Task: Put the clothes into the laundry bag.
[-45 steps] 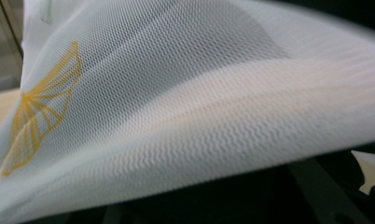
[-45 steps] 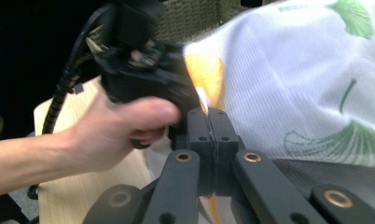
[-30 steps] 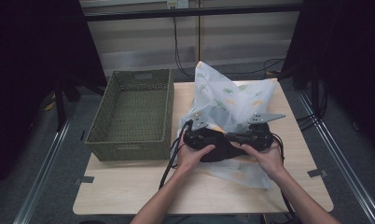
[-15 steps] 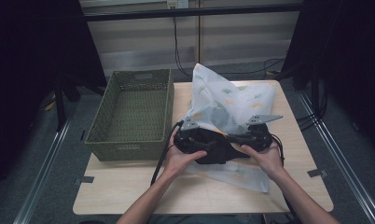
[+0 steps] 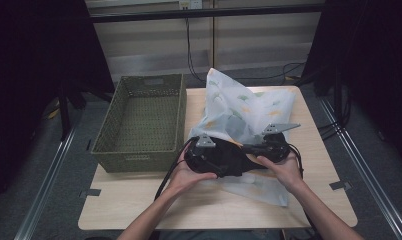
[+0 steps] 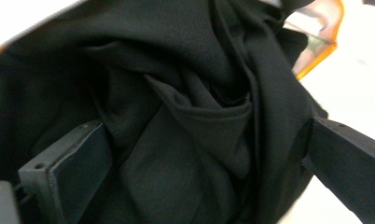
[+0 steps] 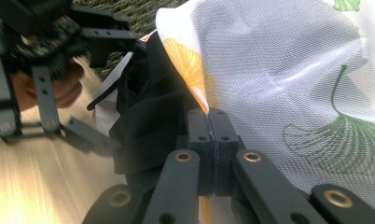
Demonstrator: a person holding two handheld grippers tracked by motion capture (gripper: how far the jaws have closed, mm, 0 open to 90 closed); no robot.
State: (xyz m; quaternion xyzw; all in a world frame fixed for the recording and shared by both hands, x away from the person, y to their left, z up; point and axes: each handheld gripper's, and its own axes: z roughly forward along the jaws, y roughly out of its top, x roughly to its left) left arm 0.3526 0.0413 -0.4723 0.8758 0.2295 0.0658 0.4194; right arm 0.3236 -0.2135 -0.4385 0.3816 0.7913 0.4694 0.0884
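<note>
Just right of the green basket [image 5: 141, 122], a black cloth [image 5: 229, 159] lies on the tabletop [image 5: 139, 200] against a white leaf-print bag [image 5: 249, 107]. The left gripper [image 6: 199, 168] is spread wide around the cloth's folds. The right gripper [image 7: 209, 140] is pinched closed on the bag's edge.

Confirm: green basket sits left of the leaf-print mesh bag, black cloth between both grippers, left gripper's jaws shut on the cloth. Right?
Not quite. In the left gripper view the left gripper has its jaws spread wide around the black cloth, not shut. The rest holds: the green basket sits left of the leaf-print mesh bag in the high view.
</note>
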